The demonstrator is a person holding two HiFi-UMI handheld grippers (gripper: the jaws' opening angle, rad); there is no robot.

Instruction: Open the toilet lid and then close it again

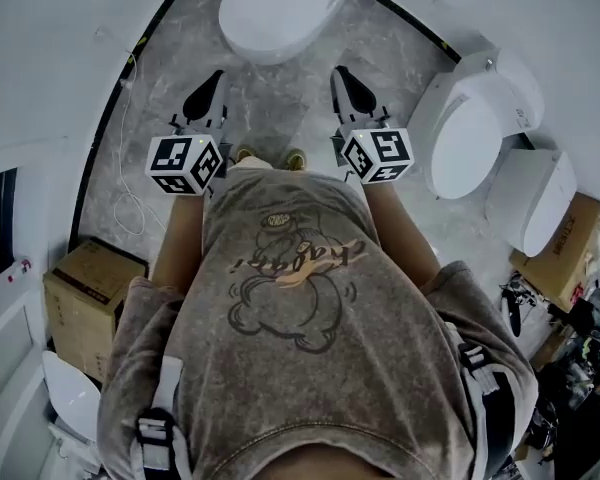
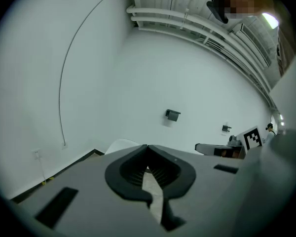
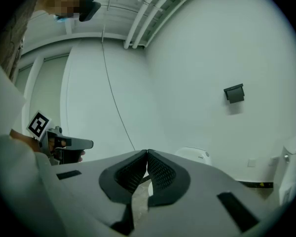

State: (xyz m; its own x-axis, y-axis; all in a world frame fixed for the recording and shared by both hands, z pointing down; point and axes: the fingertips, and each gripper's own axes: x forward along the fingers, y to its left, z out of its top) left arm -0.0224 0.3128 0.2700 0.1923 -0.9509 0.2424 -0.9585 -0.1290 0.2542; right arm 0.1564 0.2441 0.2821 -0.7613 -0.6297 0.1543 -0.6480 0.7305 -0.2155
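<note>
A white toilet stands on the grey marble floor ahead of me, its lid lying flat and closed. Both grippers hover short of it, side by side and apart from it. My left gripper is shut with nothing between its jaws, and so is my right gripper. In the left gripper view the shut left gripper hides most of the toilet; only a white edge shows. In the right gripper view the toilet's top peeks over the shut right gripper.
Two more white toilets sit at the right, next to a cardboard box. Another box stands at the left. A white cable runs along the floor by the wall's black skirting. A black fixture hangs on the wall.
</note>
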